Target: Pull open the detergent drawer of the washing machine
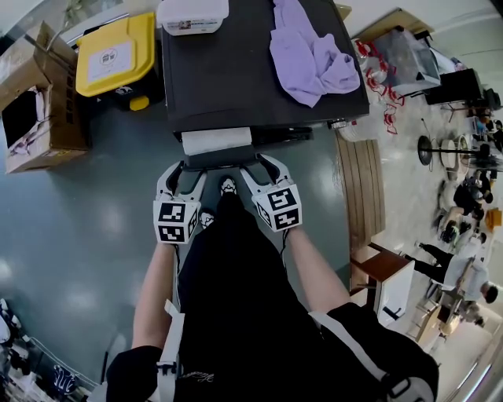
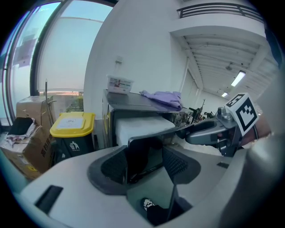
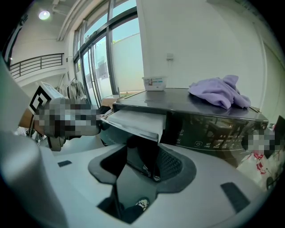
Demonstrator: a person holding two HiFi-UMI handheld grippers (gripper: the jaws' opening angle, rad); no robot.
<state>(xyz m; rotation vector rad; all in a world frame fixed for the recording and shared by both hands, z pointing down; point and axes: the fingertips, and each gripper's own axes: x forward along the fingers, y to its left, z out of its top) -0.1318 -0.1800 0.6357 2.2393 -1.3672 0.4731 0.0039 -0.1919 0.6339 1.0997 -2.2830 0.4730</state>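
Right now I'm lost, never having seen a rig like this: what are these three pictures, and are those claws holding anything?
A person stands at a washing machine with a hand-held claw in each hand. The head view looks down from their head; the other two views look along each claw. On the machine lie a purple cloth and a white tub. The white detergent drawer is pulled out, and the left claw and right claw both appear to clamp its dark front panel.
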